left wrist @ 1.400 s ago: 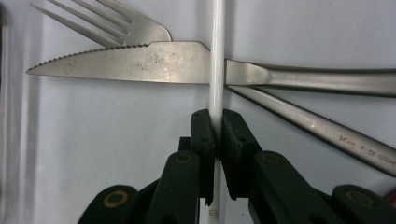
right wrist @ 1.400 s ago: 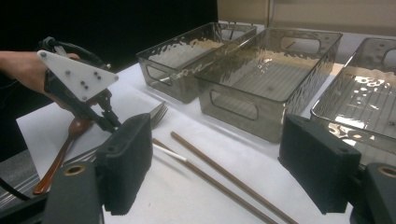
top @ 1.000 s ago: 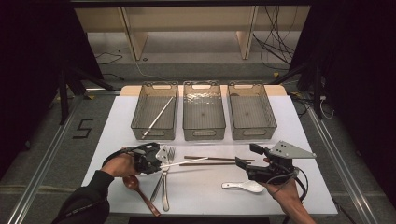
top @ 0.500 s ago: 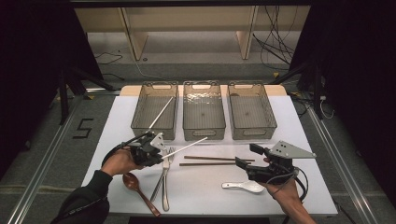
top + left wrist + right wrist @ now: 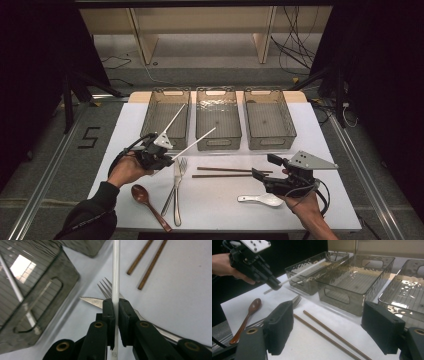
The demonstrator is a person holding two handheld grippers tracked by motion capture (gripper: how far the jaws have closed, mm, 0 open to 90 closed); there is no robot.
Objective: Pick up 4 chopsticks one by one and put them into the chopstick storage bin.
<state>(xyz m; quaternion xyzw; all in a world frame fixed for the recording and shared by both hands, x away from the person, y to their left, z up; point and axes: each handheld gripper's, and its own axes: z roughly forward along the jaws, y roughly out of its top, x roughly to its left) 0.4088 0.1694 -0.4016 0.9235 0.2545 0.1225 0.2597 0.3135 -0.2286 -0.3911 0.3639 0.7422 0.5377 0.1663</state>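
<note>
My left gripper (image 5: 168, 159) is shut on a white chopstick (image 5: 195, 143) and holds it off the table; its far end slants up toward the middle bin (image 5: 220, 142). In the left gripper view the black pads (image 5: 108, 308) clamp that chopstick (image 5: 115, 270) above the fork (image 5: 105, 287) and knife (image 5: 91, 301). A second white chopstick (image 5: 172, 117) lies in the left bin (image 5: 171, 91). My right gripper (image 5: 262, 168) rests open low at the right, just past a pair of brown chopsticks (image 5: 225, 172), nothing between its pads (image 5: 279, 330).
A third bin (image 5: 272, 141) stands to the right, holding nothing. A wooden spoon (image 5: 145, 197) lies near the front edge at left, a white ceramic spoon (image 5: 260, 200) beside my right hand. The white table top (image 5: 215, 215) ends close to the person.
My left gripper has risen with the white chopstick and drawn back left; the stick's far end has swung up from the table toward the bins. The right gripper has stayed put.
</note>
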